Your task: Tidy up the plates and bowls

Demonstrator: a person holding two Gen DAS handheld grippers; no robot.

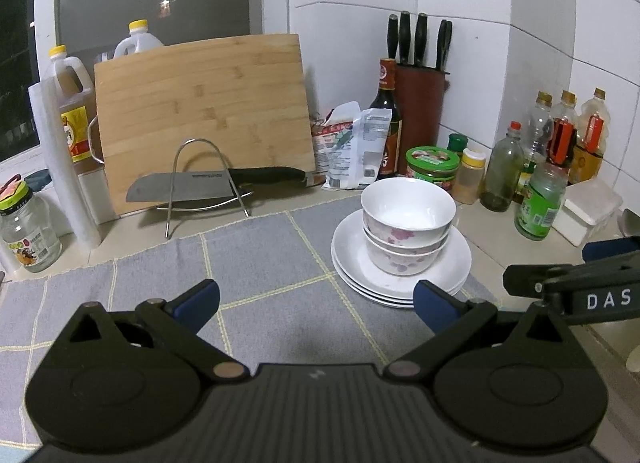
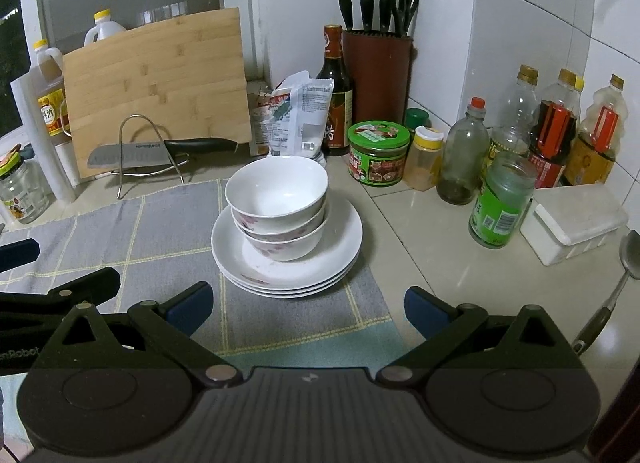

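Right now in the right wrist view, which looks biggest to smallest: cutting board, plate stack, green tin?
1. Cutting board
2. Plate stack, though it sits nearer the camera
3. Green tin

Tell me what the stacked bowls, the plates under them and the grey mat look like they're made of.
Bowls: probably glazed ceramic; glossy white, with pink floral print on the outside.
Plates: likely the same glazed ceramic; smooth white rims that catch the light.
Mat: apparently woven cloth; matte grey with pale yellow grid lines.
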